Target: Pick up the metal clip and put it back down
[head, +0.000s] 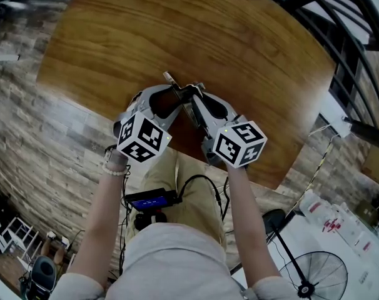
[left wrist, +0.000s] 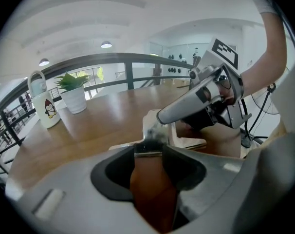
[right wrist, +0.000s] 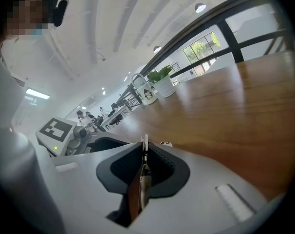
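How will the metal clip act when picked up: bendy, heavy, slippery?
Probably stiff: the metal clip holds its flat shape pinched in the left gripper. Likely light, being thin. Its shiny surface could be slippery.

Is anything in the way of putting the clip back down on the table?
Nothing visible. The left gripper and right gripper both pinch the metal clip over bare table; the mug and plant stand far off.

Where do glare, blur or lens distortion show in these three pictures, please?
Head view: fisheye bows the table edges. Left gripper view: the railing curves; the metal clip is soft. Right gripper view: window glare whitens the table near the plant.
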A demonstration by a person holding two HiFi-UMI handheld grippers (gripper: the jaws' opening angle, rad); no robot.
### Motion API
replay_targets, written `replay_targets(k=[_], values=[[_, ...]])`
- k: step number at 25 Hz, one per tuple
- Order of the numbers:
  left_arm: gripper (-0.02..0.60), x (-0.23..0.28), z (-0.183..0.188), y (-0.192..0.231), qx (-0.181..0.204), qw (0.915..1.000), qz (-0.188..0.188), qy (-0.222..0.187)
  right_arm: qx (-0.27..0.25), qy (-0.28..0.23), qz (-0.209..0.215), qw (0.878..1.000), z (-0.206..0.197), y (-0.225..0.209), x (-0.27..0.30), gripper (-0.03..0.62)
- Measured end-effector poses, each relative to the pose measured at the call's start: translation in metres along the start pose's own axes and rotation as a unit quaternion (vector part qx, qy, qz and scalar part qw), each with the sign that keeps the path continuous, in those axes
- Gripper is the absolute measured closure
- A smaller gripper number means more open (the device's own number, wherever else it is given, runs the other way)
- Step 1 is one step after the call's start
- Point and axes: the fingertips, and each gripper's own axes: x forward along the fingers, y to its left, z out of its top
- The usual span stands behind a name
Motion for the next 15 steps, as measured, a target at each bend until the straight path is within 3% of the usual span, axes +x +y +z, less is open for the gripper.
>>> replay_targets(k=[6, 11, 15], values=[[0.411, -0.005, 0.003, 0.001, -0.026, 0.9995, 0.003, -0.019, -0.010, 0.010, -0.012, 1.000, 0.000, -0.003, 0.000, 0.529], [0.431, -0.013, 0.007, 0.002, -0.040, 0.9984, 0.009, -0.040, -0.066, 0.013, -0.052, 0.996, 0.002, -0.006, -0.002, 0.511], [0.433, -0.019, 0.010, 0.000, -0.045, 0.9978, 0.012, -0.046, -0.069, -0.001, -0.060, 0.996, 0.008, -0.004, -0.006, 0.488]])
